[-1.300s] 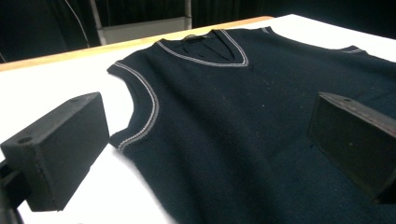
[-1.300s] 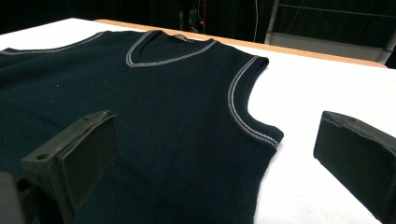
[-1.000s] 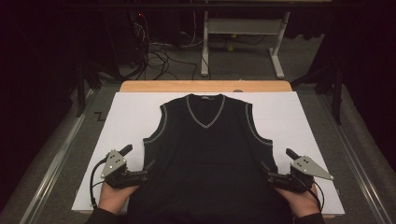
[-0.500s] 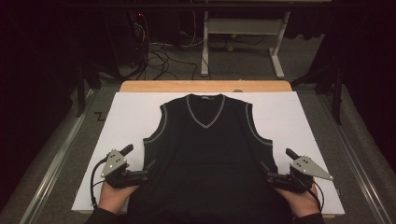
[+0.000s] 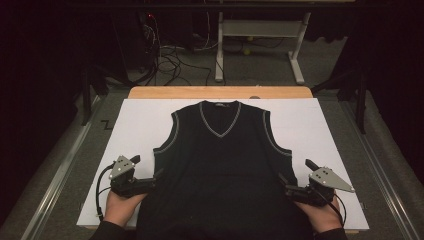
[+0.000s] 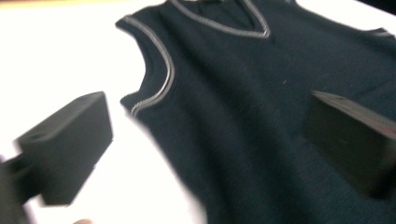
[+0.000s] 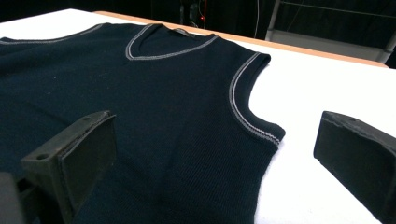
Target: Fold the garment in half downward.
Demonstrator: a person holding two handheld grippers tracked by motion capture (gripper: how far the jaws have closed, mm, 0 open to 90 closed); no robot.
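Two tongs, left tongs (image 5: 150, 181) and right tongs (image 5: 290, 186), both with jaws spread wide, straddling the side edges of one dark sleeveless sweater (image 5: 220, 170). Lying flat, mid white worktop (image 5: 320, 125). Beyond that: bare wood strip (image 5: 220, 92), tangled cables (image 5: 165, 55) on grey floor (image 5: 260, 65), one metal frame (image 5: 260, 30).

We wear dark sleeves at both wrists. Our left black tongs (image 5: 150, 183) and right black tongs (image 5: 286, 187) each carry a grey three-cornered plate with small screws, blocky black jaws and a thin black trailing cable.
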